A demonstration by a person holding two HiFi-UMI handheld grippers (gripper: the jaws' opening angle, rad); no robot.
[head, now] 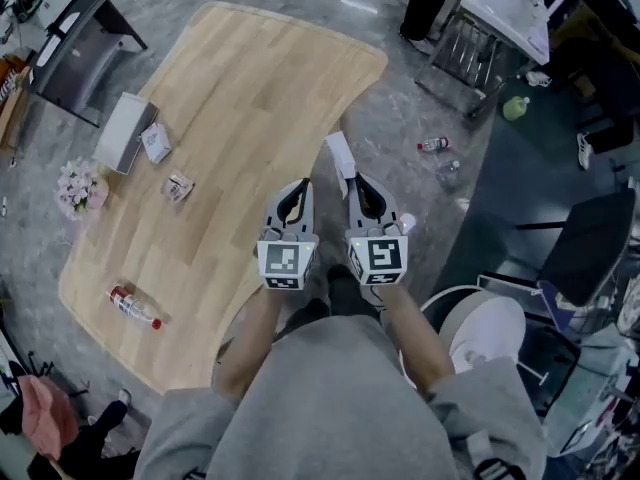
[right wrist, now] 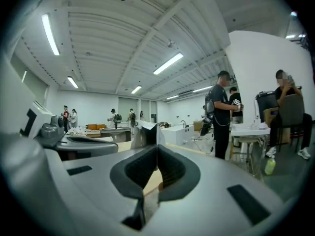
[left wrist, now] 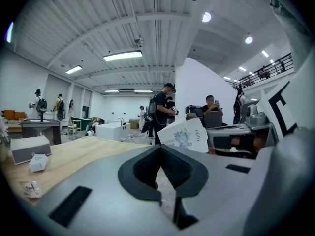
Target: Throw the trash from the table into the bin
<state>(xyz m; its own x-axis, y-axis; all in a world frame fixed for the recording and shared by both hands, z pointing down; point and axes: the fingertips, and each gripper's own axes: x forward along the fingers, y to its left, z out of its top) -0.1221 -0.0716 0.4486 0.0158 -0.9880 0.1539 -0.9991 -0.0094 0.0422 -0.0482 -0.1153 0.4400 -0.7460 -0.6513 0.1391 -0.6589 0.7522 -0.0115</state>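
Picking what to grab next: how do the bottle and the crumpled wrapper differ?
The bottle is long, with a red cap; the wrapper is small, pale and crumpled. The bottle lies near the table's lower left edge in the head view; the wrapper lies further up, near the grey box. Both lie on the table.

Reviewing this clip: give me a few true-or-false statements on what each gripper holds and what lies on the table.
1. The right gripper is shut on a white card. True.
2. The left gripper grips the bottle. False: its jaws are together with nothing between them, and the bottle lies on the table, apart from both grippers.
3. The crumpled wrapper is on the floor. False: it lies on the table, near a grey box.
4. The bottle has a red cap and lies on its side. True.
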